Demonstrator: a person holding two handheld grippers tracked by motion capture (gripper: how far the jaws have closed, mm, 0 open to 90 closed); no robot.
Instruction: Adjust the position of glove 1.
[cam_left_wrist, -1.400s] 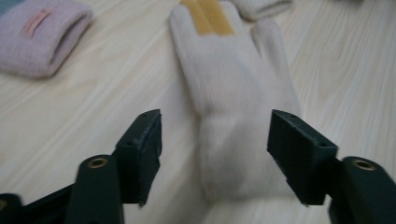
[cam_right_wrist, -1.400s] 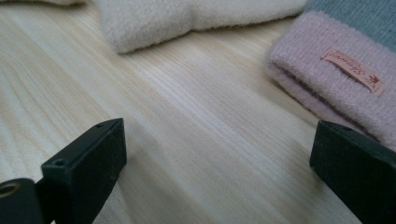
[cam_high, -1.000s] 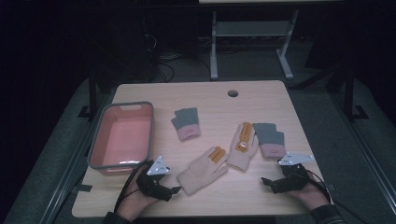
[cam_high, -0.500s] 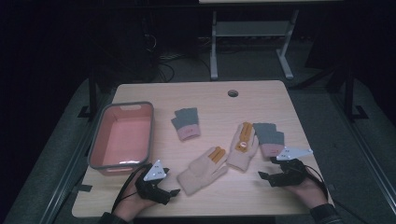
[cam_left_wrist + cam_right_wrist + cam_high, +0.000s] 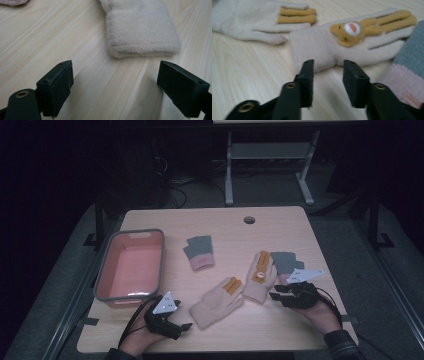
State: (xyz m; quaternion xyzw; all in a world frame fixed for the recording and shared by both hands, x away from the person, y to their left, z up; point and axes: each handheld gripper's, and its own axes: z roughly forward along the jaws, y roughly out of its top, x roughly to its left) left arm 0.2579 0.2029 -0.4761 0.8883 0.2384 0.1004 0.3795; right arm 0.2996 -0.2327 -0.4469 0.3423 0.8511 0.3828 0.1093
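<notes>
A: How does the table look beside a second ago?

B: The right gripper (image 5: 328, 67) has drawn in toward the cuff of the bear glove (image 5: 352, 41), its jaws just closing to a narrow gap with nothing pinched between them. The left gripper (image 5: 116, 80) has hardly shifted, jaws wide and empty, just short of the plain glove (image 5: 140, 27).

A: What crowds them?

B: A grey-and-pink glove (image 5: 287, 265) touches the bear glove's right edge, its mate (image 5: 200, 252) lies mid-table, and a pink tub (image 5: 131, 265) sits at left.

A: Which way do the gloves point?

B: The bear glove runs lengthwise away from the person, fingers far; the plain one slants, fingers up-right.
</notes>
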